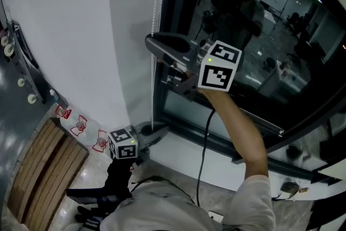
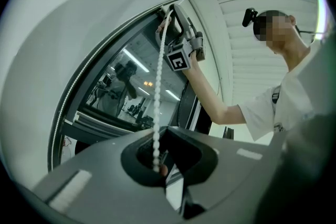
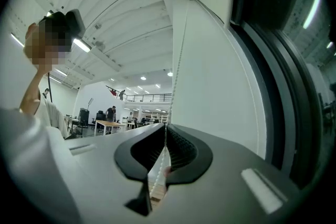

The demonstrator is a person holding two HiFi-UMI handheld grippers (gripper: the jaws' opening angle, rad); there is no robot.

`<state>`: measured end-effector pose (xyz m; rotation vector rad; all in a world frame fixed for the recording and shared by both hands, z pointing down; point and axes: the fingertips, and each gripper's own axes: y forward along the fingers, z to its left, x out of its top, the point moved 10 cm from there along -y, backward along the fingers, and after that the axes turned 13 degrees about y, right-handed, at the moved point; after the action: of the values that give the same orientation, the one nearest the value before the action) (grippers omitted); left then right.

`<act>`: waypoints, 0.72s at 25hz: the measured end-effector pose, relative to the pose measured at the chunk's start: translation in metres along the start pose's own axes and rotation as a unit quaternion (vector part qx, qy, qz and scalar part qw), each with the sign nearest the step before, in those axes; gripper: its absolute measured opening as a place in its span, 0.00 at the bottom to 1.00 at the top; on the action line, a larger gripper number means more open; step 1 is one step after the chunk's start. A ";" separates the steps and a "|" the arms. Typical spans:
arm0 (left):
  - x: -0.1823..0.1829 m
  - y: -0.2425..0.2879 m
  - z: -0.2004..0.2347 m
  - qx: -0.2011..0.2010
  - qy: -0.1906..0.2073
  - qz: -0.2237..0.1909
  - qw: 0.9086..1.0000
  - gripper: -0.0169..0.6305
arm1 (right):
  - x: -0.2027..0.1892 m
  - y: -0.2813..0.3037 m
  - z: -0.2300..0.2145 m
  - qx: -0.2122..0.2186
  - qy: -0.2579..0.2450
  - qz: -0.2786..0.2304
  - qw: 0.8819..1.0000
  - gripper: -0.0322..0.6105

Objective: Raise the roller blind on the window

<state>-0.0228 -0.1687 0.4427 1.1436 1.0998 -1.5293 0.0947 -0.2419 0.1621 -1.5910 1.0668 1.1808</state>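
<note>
A white wall [image 1: 65, 24] fills the upper left of the head view, and the dark window [image 1: 259, 35] takes up the whole right side, its glass mirroring a lit room. The roller blind's cloth cannot be told apart from the pale surfaces beside the frame; the part of it that shows plainly is its bead chain [image 1: 157, 8], which hangs straight down the middle of the frame, along the left edge of the window frame [image 1: 162, 89]. A white sill [image 1: 184, 149] runs below the glass, towards the lower centre. At the lower left lies a slatted wooden panel [image 1: 43, 170].

The person's bare right arm [image 1: 238, 127] reaches up from the lower right to the centre, carrying the right gripper [image 1: 154, 43] up against the chain. In the right gripper view the chain [image 3: 176, 76] drops from the top of the frame into the right gripper [image 3: 166, 168], whose jaws are pinched together on it with only a sliver between them.

The left gripper [image 1: 154, 130] sits lower, near the bottom centre and by the foot of the frame. In the left gripper view the chain [image 2: 158, 86] runs taut from the other gripper at the upper centre down into the left gripper [image 2: 157, 168], whose jaws are likewise clamped on the beads
</note>
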 end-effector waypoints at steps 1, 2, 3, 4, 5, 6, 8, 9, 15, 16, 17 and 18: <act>0.000 0.000 0.000 0.000 0.000 0.001 1.000 0.02 | -0.011 -0.001 -0.001 -0.002 0.006 0.008 1.000 0.07; 0.000 0.000 0.000 -0.001 -0.001 0.001 1.000 0.02 | -0.022 -0.003 -0.002 -0.005 0.013 0.014 1.000 0.07; -0.001 0.000 -0.001 -0.001 -0.002 0.001 1.000 0.02 | -0.033 -0.005 -0.003 -0.007 0.019 0.018 1.000 0.07; -0.001 0.000 0.000 -0.001 -0.002 0.002 1.000 0.02 | -0.043 -0.007 -0.004 -0.009 0.027 0.019 0.999 0.07; -0.001 -0.001 0.000 -0.001 -0.003 0.002 1.000 0.02 | -0.052 -0.009 -0.004 -0.011 0.034 0.020 0.999 0.07; -0.002 -0.001 0.000 -0.002 -0.003 0.003 1.000 0.02 | -0.060 -0.011 -0.004 -0.012 0.040 0.019 0.999 0.07; -0.002 -0.002 0.002 -0.003 -0.004 0.004 1.000 0.02 | -0.073 -0.013 -0.003 -0.014 0.049 0.019 0.999 0.07; -0.001 -0.003 0.002 -0.003 -0.004 0.004 1.000 0.02 | -0.077 -0.013 -0.002 -0.013 0.052 0.020 0.998 0.07; 0.001 -0.007 0.004 0.003 -0.006 0.007 1.000 0.02 | -0.110 -0.013 -0.001 -0.013 0.074 0.033 0.997 0.07; 0.001 -0.008 0.005 0.004 -0.005 0.008 1.000 0.02 | -0.117 -0.012 -0.002 -0.014 0.078 0.036 0.996 0.07; 0.001 -0.010 0.006 0.005 -0.004 0.009 1.000 0.02 | -0.124 -0.012 -0.002 -0.015 0.081 0.042 0.996 0.07; 0.001 -0.010 0.006 0.006 -0.004 0.009 1.000 0.02 | -0.130 -0.013 -0.002 -0.017 0.082 0.049 0.995 0.07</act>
<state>-0.0339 -0.1729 0.4443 1.1525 1.0726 -1.5272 0.0839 -0.2228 0.2912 -1.7029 1.2484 1.1523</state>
